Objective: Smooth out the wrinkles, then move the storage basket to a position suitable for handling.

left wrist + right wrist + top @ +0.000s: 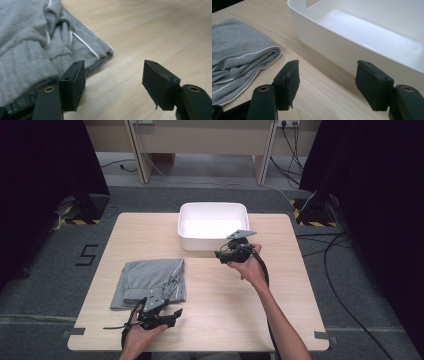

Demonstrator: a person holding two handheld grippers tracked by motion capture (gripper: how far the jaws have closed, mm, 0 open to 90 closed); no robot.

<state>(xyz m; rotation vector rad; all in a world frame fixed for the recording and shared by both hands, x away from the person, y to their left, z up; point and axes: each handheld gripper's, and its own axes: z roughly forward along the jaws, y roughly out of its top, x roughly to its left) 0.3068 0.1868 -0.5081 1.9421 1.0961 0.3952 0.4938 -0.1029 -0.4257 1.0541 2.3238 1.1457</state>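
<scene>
Shorts [149, 283], grey with white piping, lie folded on the wooden table [225, 315] at about eight o'clock from its centre, well apart from the white plastic bin [214, 226] standing at twelve o'clock. The bin looks bare inside, so judging by this layout the folding seems done and the move into the bin is all left. The left gripper [172, 315] sits low at the garment's five-o'clock corner, jaws spread and holding nothing. The right gripper [220, 254] hovers just at the bin's six-o'clock wall, likewise released and grasping nothing.
</scene>
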